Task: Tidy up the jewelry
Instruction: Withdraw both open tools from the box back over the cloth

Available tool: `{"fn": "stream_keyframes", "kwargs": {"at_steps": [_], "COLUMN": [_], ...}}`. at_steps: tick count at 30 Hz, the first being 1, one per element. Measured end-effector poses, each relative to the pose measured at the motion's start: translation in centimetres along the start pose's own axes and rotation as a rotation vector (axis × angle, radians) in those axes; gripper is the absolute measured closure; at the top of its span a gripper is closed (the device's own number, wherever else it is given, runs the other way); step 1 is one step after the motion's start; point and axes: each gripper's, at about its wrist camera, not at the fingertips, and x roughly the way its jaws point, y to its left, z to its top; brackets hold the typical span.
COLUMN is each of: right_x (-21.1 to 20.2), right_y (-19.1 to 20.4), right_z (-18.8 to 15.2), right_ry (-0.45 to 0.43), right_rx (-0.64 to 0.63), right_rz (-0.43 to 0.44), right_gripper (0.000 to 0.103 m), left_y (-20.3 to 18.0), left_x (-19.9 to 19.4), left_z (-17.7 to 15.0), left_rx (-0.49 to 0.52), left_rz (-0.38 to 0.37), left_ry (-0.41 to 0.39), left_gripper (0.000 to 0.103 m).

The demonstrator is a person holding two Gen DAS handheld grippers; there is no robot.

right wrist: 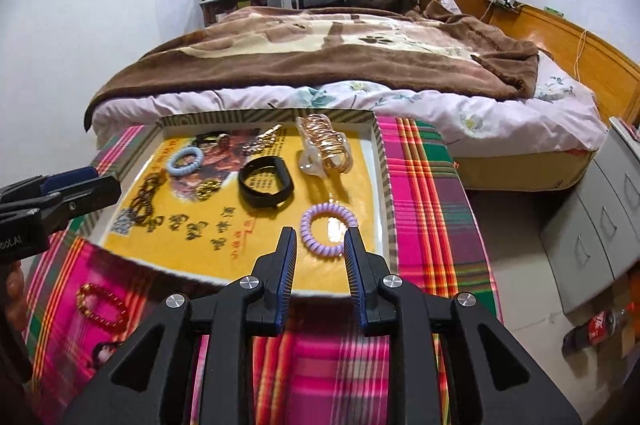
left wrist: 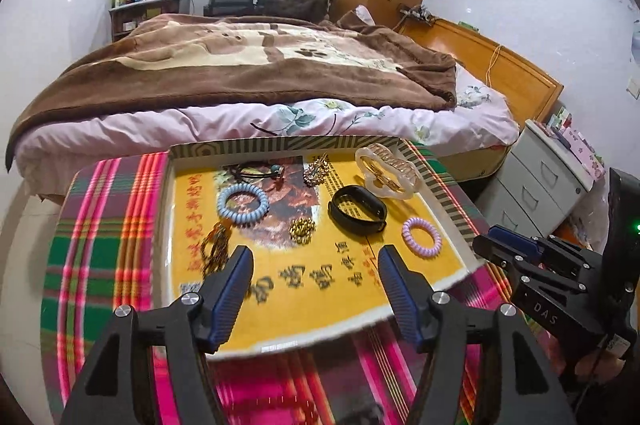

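Observation:
A shallow yellow-lined box tray [left wrist: 192, 153] [right wrist: 382, 161] sits on a plaid cloth. In it lie a purple coil hair tie [left wrist: 422, 237] [right wrist: 329, 228], a blue coil tie [left wrist: 242, 205] [right wrist: 185, 161], a black wristband [left wrist: 357, 209] [right wrist: 266, 182], a clear and gold hair claw [left wrist: 386, 171] [right wrist: 325, 145], a gold bead bracelet [left wrist: 302, 229], a dark bead strand [left wrist: 216, 247] and a chain [left wrist: 316, 171]. My left gripper [left wrist: 314, 259] is open, empty, over the tray's near part. My right gripper [right wrist: 320, 239] is open, its jaws on either side of the purple tie's near edge. A red-gold bead bracelet [right wrist: 100, 301] lies on the cloth outside the tray.
The plaid-covered table [right wrist: 432, 185] stands against a bed with a brown blanket [left wrist: 240, 65]. A grey drawer cabinet [right wrist: 600, 217] is at the right, with a cola bottle [right wrist: 596, 329] on the floor beside it.

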Motion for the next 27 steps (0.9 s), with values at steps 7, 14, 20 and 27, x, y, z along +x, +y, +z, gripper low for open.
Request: {"fn": "stream_keyframes", "kwargs": {"at_steps": [7, 14, 20, 27], "right_x": [-2.7, -4.7, -5.7, -4.1], "right_y": [1.0, 2.7, 3.9, 5.8], "right_z": [-1.2, -3.1, -5.0, -8.0], "right_ry": [-0.025, -0.028, -0.020, 0.076], "right_rx": [-0.002, -0.026, -0.038, -0.053], "right_rz": [0.034, 0.069, 0.103, 0.208], "right_gripper": [0.078, 0.077, 0.055, 0.055], "left_y": [0.0, 1.0, 1.6, 3.5], "left_x": [-3.8, -7.4, -9.6, -10.5], "left_z": [-2.6, -5.5, -7.7, -10.8], "left_rx": [-0.005, -0.028, -0.023, -0.076], "left_rz": [0.027, 0.066, 0.125, 0.149], "left_ry": [-0.026, -0.056, -0.073, -0.057], "left_gripper": [0.036, 0.030, 0.020, 0.018]}}
